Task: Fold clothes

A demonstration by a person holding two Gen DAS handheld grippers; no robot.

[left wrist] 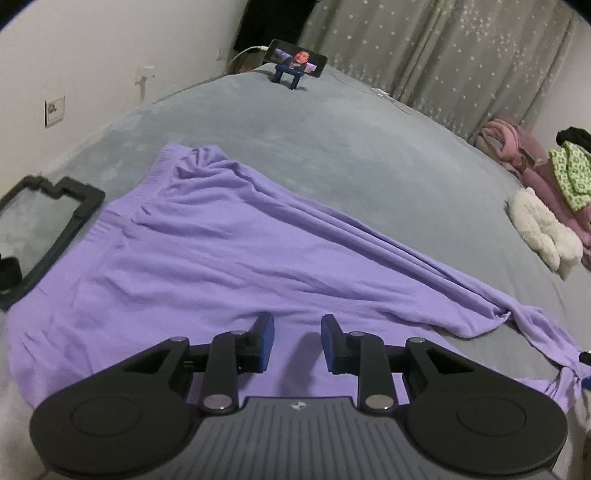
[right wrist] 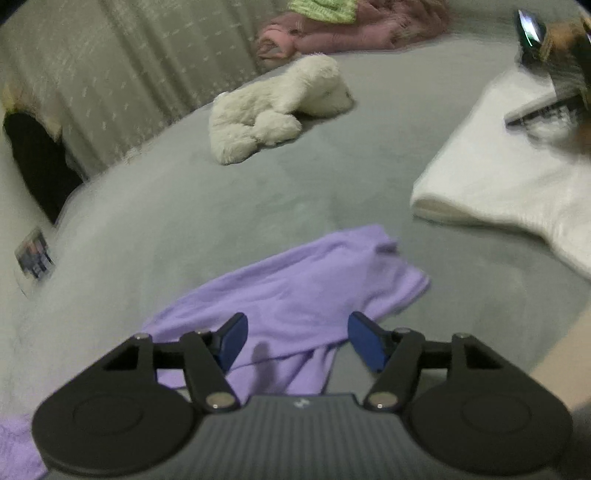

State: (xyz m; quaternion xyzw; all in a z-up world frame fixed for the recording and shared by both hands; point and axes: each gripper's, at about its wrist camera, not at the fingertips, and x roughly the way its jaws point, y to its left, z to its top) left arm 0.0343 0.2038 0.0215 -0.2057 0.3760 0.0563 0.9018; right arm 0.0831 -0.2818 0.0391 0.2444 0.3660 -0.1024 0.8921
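Note:
A purple garment (left wrist: 207, 254) lies spread on the grey bed (left wrist: 332, 140), its far edge bunched and a long part trailing off to the right. My left gripper (left wrist: 297, 341) is open and empty just above the garment's near part. In the right wrist view, a sleeve end of the purple garment (right wrist: 295, 288) lies on the bed. My right gripper (right wrist: 297, 341) is open and empty over it, jaws wide apart.
A phone on a blue stand (left wrist: 295, 64) sits at the far end of the bed. A black frame (left wrist: 48, 221) lies at the left. A white fluffy garment (right wrist: 280, 107), a pink pile (right wrist: 351, 33) and a folded white cloth (right wrist: 509, 177) lie nearby.

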